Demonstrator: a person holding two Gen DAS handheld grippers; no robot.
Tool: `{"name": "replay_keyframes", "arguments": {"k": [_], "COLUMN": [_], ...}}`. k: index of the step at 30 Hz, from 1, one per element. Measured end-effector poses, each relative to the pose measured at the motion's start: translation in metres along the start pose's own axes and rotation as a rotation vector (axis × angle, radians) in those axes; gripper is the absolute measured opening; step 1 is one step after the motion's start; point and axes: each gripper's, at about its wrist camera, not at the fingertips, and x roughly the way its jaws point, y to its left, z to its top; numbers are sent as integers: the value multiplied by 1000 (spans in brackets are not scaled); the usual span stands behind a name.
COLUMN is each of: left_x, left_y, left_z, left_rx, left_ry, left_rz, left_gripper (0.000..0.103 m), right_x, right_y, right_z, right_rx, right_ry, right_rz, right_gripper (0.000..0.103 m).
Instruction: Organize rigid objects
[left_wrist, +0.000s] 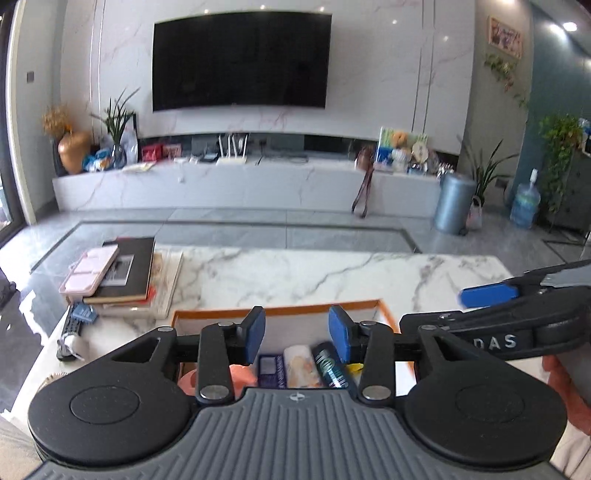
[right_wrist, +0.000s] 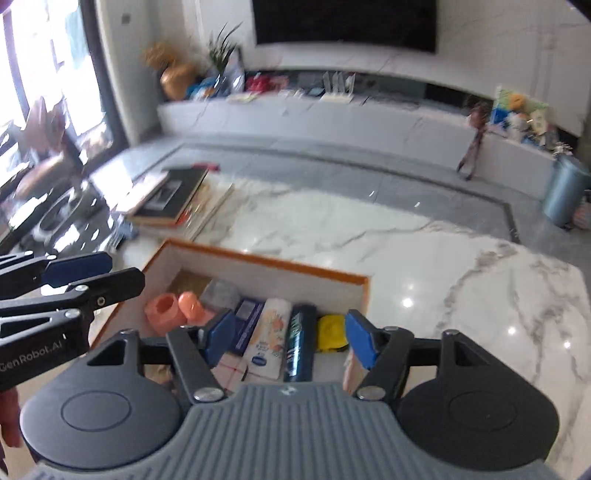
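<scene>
Left gripper (left_wrist: 296, 334): blue-padded jaws apart, nothing between them. Right gripper (right_wrist: 290, 338): jaws wider apart, also empty. Both hang above the orange-rimmed white box (right_wrist: 266, 260) on the white marble table (right_wrist: 461, 266). Below the pads, side by side in the box: a dark blue packet (right_wrist: 246, 325), a white floral tube (right_wrist: 267, 338), a dark teal can (right_wrist: 300, 341), a yellow round object (right_wrist: 330, 328), and a salmon-pink plastic piece (right_wrist: 173, 308) leftmost. Beyond the left gripper, to its left: a stack of books (left_wrist: 129, 275).

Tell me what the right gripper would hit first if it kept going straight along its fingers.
Probably the items in the orange-rimmed box: the right gripper, open and empty, points down at the white tube and dark can. Depth is unclear, so which comes first is uncertain.
</scene>
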Motion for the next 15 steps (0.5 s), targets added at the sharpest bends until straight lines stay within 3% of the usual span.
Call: {"name": "replay_keyframes", "arguments": {"k": [6,11,15], "left_x": [-10,-19,-26], "left_y": [-17,-18,-7], "left_z": [-6,-17,-25], "left_rx": [-21,-67,-167], "left_ry": [-48,-73,-112], "left_rz": [47,60,56], "left_gripper": [49,73,85], "right_x": [-41,-58,-59], "right_y": [-6,-10,-8], "right_z": [-15,-35,-49], "right_rx": [38,88,80], "right_ry": [-126,-173,-192], "right_rz": [-58,-85,-96], "right_gripper": [88,90,90]}}
